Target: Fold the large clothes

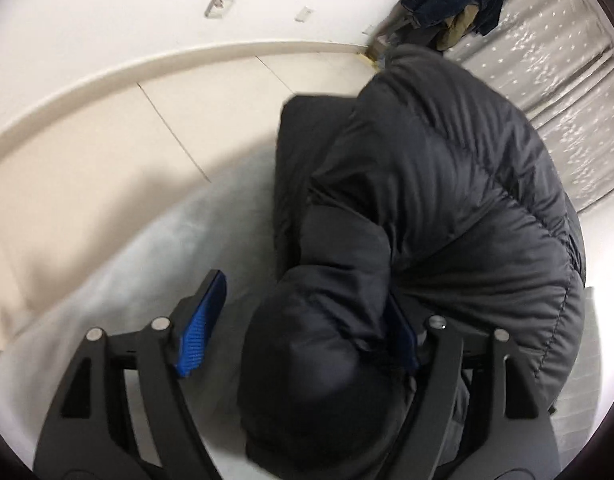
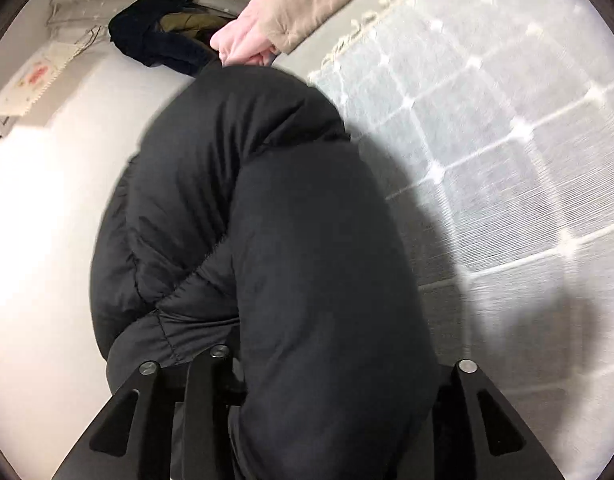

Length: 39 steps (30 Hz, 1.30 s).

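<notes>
A big black puffer jacket (image 1: 447,200) lies bunched on a pale sheet (image 1: 155,248). My left gripper (image 1: 303,328) stands wide open; a fold of the jacket sits between its fingers against the right blue pad, and the left blue pad (image 1: 199,332) is bare. In the right wrist view the jacket (image 2: 267,220) bulges up and fills the space between the fingers of my right gripper (image 2: 327,380); its fingertips are hidden by the fabric. The person's hand (image 2: 243,46) on the left gripper shows at the jacket's far end.
A heap of dark blue and olive clothes (image 1: 459,4) lies at the back by a grey star-patterned curtain (image 1: 567,92); it also shows in the right wrist view (image 2: 163,32). A checked grey throw (image 2: 487,120) with a fringe lies to the right. Pale tiled floor (image 1: 107,152) and white wall are to the left.
</notes>
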{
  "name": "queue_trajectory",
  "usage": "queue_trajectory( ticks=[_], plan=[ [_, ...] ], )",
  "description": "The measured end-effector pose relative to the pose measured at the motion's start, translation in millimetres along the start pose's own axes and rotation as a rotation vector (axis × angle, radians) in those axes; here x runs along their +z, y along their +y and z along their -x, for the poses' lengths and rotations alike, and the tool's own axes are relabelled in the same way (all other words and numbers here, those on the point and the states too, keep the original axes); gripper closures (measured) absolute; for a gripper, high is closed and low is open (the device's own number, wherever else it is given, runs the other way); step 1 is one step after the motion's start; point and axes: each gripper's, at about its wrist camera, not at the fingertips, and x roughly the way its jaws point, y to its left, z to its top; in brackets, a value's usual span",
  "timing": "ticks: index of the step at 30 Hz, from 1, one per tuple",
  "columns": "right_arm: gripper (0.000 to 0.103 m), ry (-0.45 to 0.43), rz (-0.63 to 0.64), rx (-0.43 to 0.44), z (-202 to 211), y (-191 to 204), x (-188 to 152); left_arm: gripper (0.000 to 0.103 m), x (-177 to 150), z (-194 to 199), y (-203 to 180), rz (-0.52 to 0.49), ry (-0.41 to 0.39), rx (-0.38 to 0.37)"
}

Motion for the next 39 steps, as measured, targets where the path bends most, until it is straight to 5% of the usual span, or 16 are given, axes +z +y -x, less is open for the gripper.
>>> queue_trajectory(
  ticks=[7, 8, 12, 16, 25, 39],
  plan=[
    [0.019, -0.163, 0.261, -0.148, 102, 58, -54, 0.009, -38, 71, -36, -0.090, -0.119, 0.153],
    [0.017, -0.169, 0.296, -0.158, 108, 64, -61, 0.001, -51, 77, -45, -0.118, -0.115, 0.171],
    [0.000, -0.190, 0.484, -0.256, 128, 104, -111, 0.000, -91, 72, -78, -0.211, -0.063, 0.289],
    [0.000, -0.222, 0.614, -0.286, 138, 110, -163, 0.000, -141, 97, -120, -0.337, -0.115, 0.386],
    [0.000, -0.250, 0.761, -0.438, 114, 116, -233, 0.000, -244, 117, -182, -0.469, -0.219, 0.387],
    [0.000, -0.193, 0.878, -0.473, 72, 122, -270, 0.000, -274, 115, -177, -0.467, -0.248, 0.376]
  ],
)
